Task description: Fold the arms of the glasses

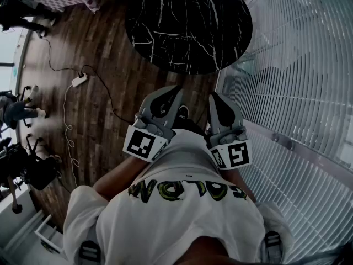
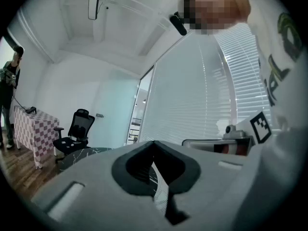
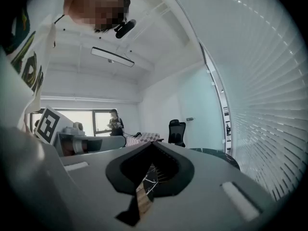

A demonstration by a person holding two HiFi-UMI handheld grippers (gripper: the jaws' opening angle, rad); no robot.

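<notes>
No glasses show in any view. In the head view both grippers are held level, close to the person's chest, side by side. The left gripper [image 1: 175, 90] and the right gripper [image 1: 216, 96] point toward a round black marble table [image 1: 187, 24], whose top looks bare. The left gripper [image 2: 155, 146] has its jaws together with nothing between them. The right gripper [image 3: 151, 148] is shut too, also empty. Each gripper view catches the other gripper's marker cube at its edge.
White blinds [image 1: 298, 65] run along the right side. A power strip [image 1: 79, 80] with cables lies on the wooden floor at the left. A black office chair [image 2: 77, 129] and a checkered table [image 2: 33, 129] stand farther off. A person [image 3: 114, 121] stands by the far window.
</notes>
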